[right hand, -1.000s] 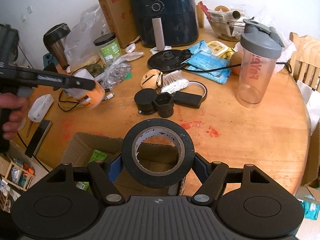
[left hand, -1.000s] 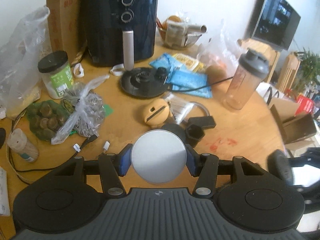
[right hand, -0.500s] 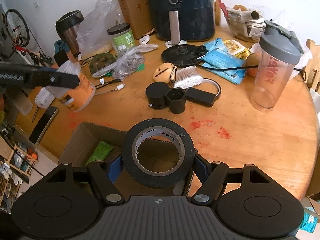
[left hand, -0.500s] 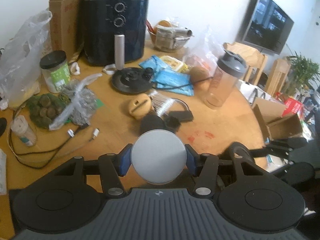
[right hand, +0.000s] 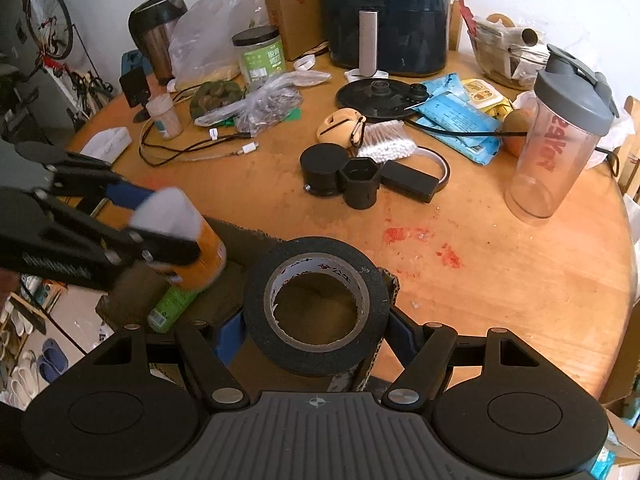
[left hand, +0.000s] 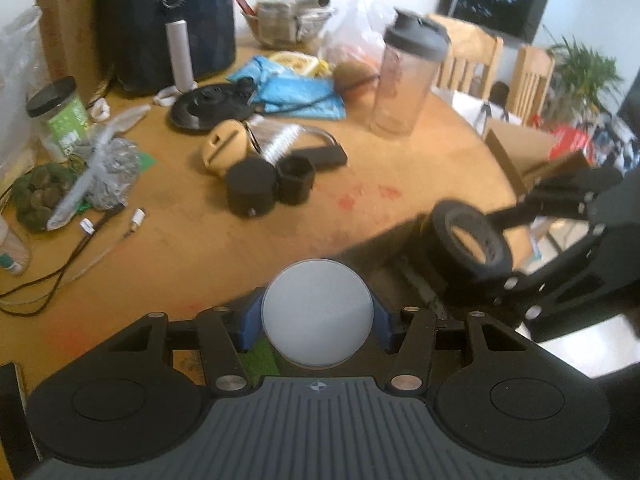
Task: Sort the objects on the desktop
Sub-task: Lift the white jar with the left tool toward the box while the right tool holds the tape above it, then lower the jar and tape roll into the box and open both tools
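My left gripper (left hand: 318,318) was closed on an orange can with a white lid (left hand: 318,316); the blue pads pressed on both sides of it, and in the left wrist view the round lid filled the lower middle of the frame. In the right wrist view the same can (right hand: 188,240) was at the left, tilted, just above the dark inside of a cardboard box (right hand: 240,240) beside the table edge. A green packet (right hand: 170,308) lay in this box, directly under the can.

My right gripper (right hand: 316,330) was closed on a roll of black tape (right hand: 316,308), with the jaws rather wide and the pads against the outer sides of the roll. The roll stood with its hole toward the camera, in the lower middle of the frame, also over the box. From the left wrist view the roll (left hand: 470,240) was at the right.

Beyond the box was the round wooden table (right hand: 500,280) with red stains. In the middle of the frame a black round container (right hand: 324,174) touched a black hexagonal one (right hand: 360,184). A clear shaker bottle with a grey lid (right hand: 560,136) stood at the right. A black air fryer (right hand: 386,12) stood at the top, and a green-labelled jar (right hand: 260,58) to the left of it.
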Available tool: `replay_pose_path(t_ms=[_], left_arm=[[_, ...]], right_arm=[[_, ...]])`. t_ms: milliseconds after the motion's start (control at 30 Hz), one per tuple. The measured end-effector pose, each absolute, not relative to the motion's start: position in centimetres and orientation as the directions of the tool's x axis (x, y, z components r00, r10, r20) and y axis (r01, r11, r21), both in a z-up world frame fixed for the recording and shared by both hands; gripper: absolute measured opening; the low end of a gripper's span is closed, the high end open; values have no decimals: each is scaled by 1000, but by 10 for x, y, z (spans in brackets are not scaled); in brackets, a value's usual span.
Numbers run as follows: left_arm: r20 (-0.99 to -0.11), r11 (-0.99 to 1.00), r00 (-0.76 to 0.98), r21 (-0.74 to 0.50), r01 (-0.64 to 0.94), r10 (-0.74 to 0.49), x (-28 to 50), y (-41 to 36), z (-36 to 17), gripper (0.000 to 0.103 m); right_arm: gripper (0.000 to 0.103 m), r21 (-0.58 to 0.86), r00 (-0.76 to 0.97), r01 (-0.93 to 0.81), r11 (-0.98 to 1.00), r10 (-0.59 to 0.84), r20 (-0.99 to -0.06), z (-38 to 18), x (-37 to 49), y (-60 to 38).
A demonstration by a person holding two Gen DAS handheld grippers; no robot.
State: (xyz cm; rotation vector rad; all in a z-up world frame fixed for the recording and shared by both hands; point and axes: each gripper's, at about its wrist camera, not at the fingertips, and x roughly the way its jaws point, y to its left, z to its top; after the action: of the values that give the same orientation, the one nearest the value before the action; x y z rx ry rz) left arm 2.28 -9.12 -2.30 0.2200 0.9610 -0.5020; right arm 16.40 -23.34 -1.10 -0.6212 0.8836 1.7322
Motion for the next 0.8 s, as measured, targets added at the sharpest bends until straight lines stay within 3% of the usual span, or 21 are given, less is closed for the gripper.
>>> replay_pose_path(t_ms=[633,700,800], left_arm=[[-875,847,447,89,524,-184,32,-98,-68,55],[-865,841,470,114,528,-178,30,-101,-62,57],[-853,848,489,116,518,-182,28,-101,-51,69]], right_arm=[[75,254,-310,-951,-177,544,-780,-14,160,-238],[75,252,-309,-951,-178,544,-781,-14,159,-238],[75,249,-308,-951,-181,537,-785,-15,157,-235]])
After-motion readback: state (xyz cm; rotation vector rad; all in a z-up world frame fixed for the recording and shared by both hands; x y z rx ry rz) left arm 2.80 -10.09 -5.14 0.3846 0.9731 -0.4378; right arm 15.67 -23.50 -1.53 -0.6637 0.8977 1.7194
